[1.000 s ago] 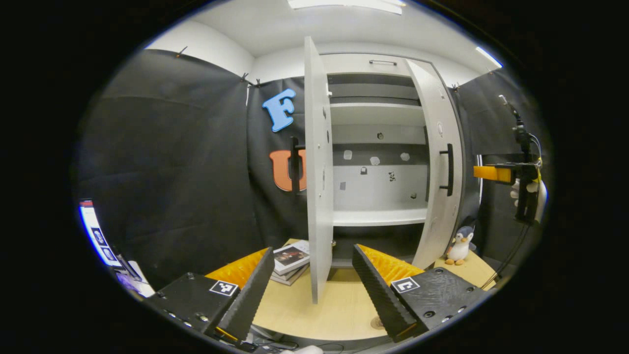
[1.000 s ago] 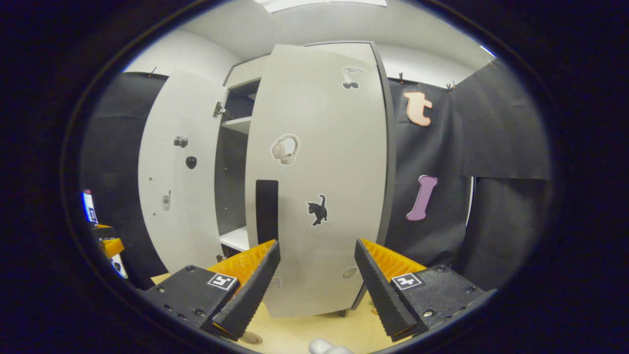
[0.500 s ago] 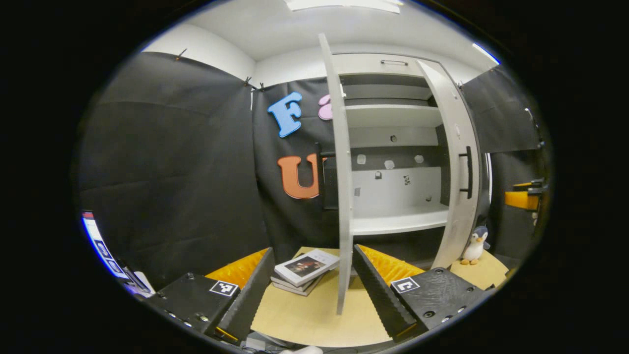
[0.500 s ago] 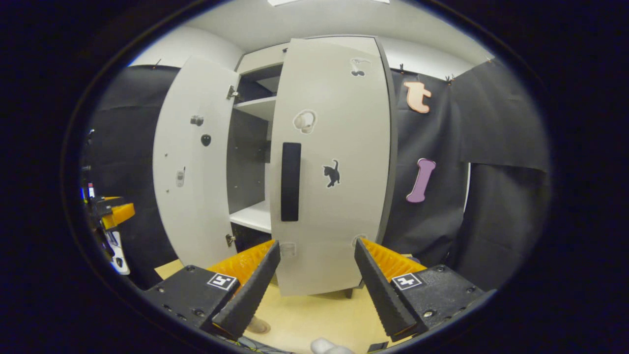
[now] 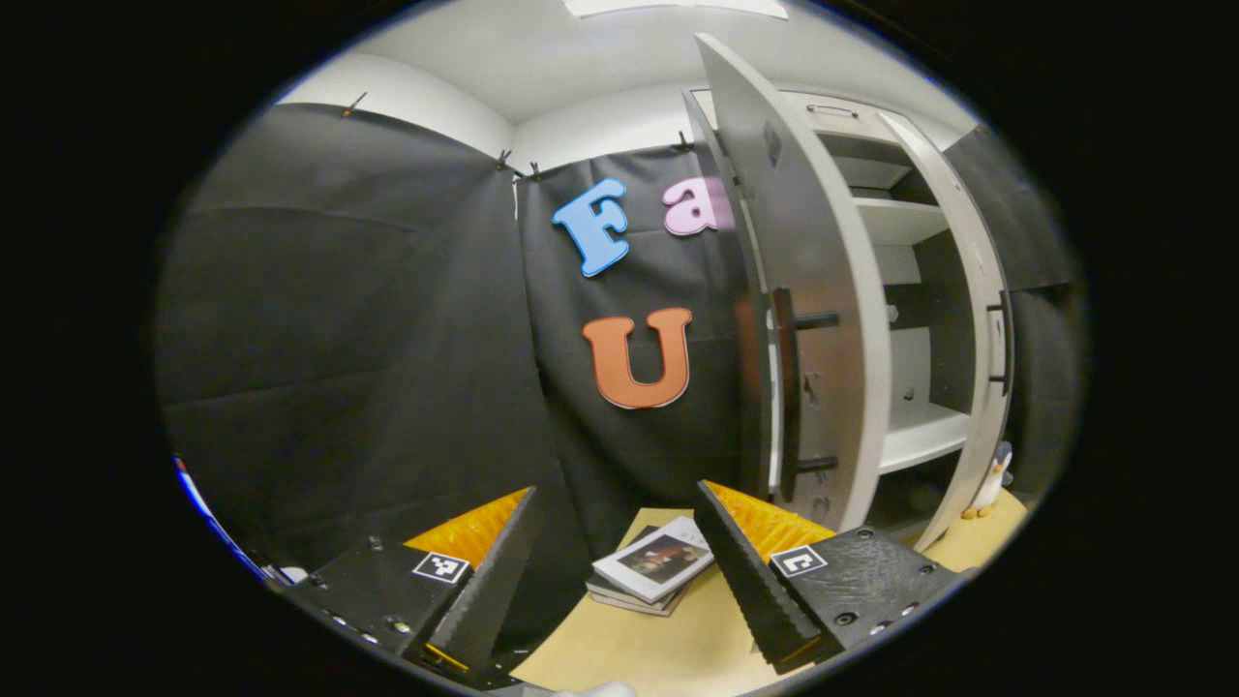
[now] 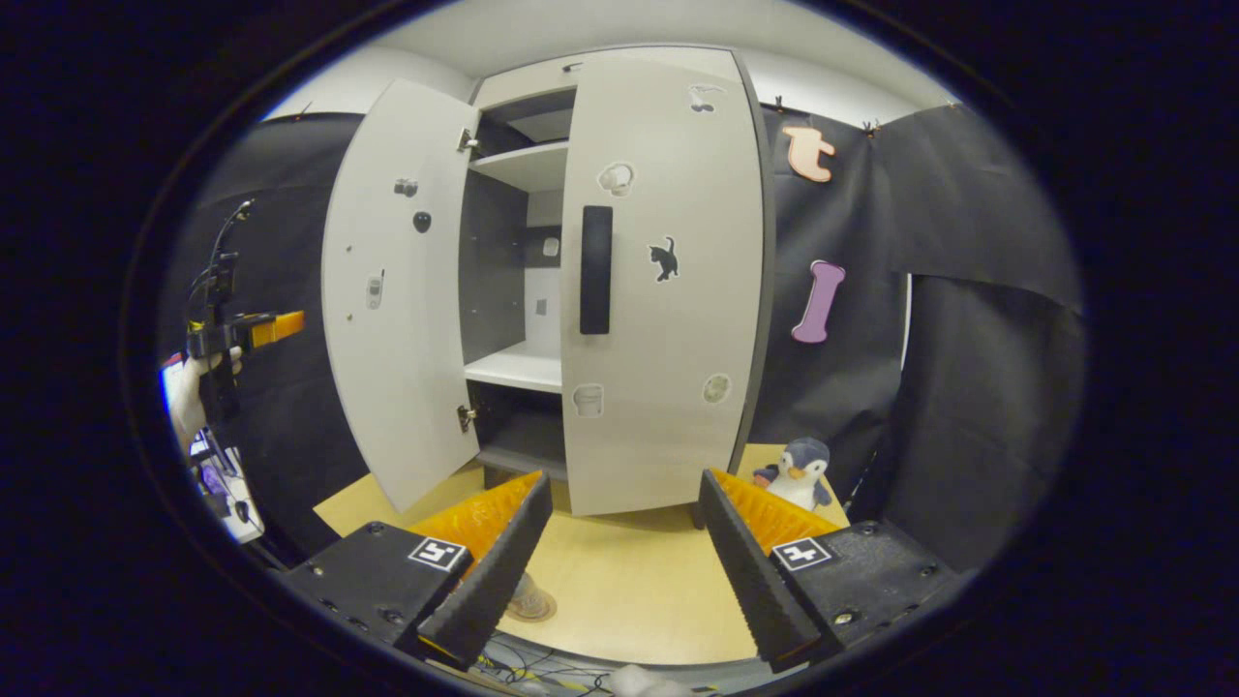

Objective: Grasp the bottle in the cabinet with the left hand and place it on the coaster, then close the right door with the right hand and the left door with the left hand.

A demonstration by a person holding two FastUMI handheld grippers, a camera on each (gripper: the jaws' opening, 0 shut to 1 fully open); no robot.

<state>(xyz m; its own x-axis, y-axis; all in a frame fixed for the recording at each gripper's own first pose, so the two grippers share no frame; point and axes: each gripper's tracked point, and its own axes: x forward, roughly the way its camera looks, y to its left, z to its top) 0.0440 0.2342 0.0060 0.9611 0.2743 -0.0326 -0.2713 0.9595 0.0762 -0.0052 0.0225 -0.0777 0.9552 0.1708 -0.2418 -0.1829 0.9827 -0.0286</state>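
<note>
Jaws apart, left door (image 5: 823, 319) edge-on

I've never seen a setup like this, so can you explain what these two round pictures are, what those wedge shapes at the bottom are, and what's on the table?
Each round picture comes from a fisheye camera riding on a hand-held claw; a person carries one claw in each hand. The two wedges at the bottom of each picture are that claw's own fingers. In the left gripper view, the left claw is open and holds nothing. In the right gripper view, the right claw is likewise open and empty.

Both look at a pale cabinet standing on a wooden table. Its left door is swung wide; its right door stands nearly shut. The right gripper view also catches the other claw, far off at the left, in the person's hand.

On the table lie a stack of books and a toy penguin.
</note>
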